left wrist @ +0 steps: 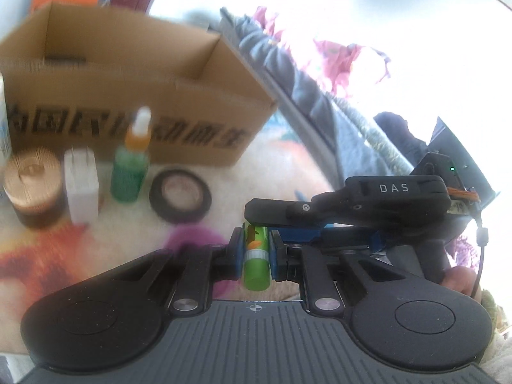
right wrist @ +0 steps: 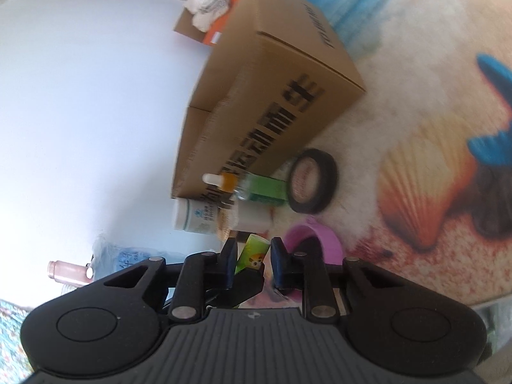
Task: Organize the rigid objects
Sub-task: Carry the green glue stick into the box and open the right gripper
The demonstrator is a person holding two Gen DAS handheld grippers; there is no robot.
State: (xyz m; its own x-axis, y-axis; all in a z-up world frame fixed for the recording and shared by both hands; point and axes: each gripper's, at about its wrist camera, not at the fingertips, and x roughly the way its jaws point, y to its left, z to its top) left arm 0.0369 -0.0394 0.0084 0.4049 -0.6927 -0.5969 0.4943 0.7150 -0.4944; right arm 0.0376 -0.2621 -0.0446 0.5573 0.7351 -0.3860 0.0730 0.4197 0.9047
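In the left wrist view, the left gripper (left wrist: 255,254) pinches a small green tube (left wrist: 255,257) at mid-body; it looks light, stiff and smooth, so the middle suits. The right gripper (left wrist: 323,220) meets its far end. The cardboard box (left wrist: 134,73) behind looks mostly empty. In the right wrist view, the right gripper's (right wrist: 251,256) fingers flank the tube (right wrist: 252,252), pads apparently not pressing.
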